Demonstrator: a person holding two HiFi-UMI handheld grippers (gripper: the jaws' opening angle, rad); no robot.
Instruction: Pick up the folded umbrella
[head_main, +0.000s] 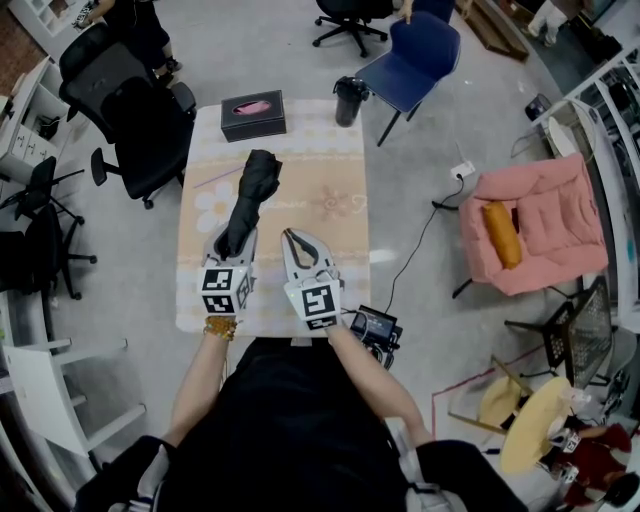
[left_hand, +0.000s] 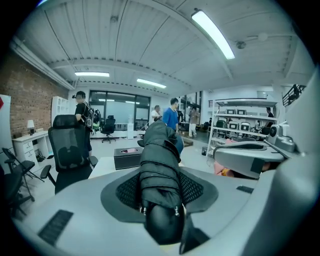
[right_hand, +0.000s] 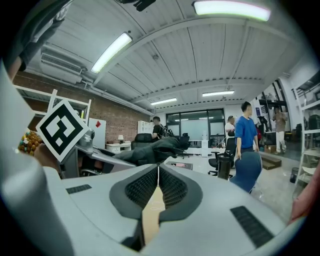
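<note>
One folded black umbrella (head_main: 250, 195) is clamped at its near end in the left gripper (head_main: 236, 240). Both pads (left_hand: 191, 188) are squeezing the bundled fabric just above the round handle. Its far end points toward the dark tissue box (head_main: 253, 114) on the far side of the floral table (head_main: 330, 200). The right gripper (head_main: 291, 238) is just to the right of it, jaws pressed together with nothing in them. A blue chair (head_main: 415, 55) stands past the table's far right corner.
</note>
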